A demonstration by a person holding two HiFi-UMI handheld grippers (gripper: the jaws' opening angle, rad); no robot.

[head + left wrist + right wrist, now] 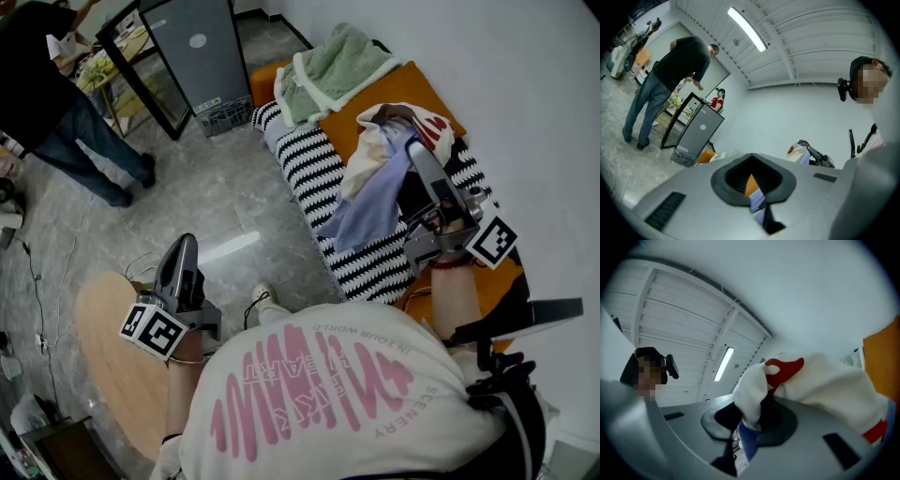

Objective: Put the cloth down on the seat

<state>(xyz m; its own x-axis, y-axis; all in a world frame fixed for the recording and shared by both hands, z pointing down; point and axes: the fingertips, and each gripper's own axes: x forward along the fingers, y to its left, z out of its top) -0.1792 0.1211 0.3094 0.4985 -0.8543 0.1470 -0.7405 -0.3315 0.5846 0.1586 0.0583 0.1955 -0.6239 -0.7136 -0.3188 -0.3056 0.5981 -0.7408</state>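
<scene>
**Head view, with both gripper views.** Your right gripper (419, 161) is clamped on the bunched white, red-patched and lavender fabric cloth (375, 192). The right gripper view shows a fold pinched between the jaws (750, 423), with the white bulk (815, 380) spilling over them.

The cloth is in the air above the long seat (309, 167), a bench under a black-and-white striped cover. Its lavender tail hangs toward 7 o'clock from the jaws, and its lowest corner is close over the stripes.

The seat's long axis runs from 11 to 5 o'clock, so the drop lies straight beneath the gripper. This is judged to call for lowering rather than reaching.

Your left gripper (184, 251) is well apart at 8 o'clock, over the round pale wooden table (105, 349). Its jaws are together on nothing (757, 197), so the right hand is clearly the nearer.

An orange flat cushion (412, 89) lies at 12 o'clock from the cloth, and a folded pale green towel (333, 67) at 11 o'clock. Neither covers the striped patch below. A standing person in dark clothes (52, 94) is far off at 10 o'clock.
</scene>
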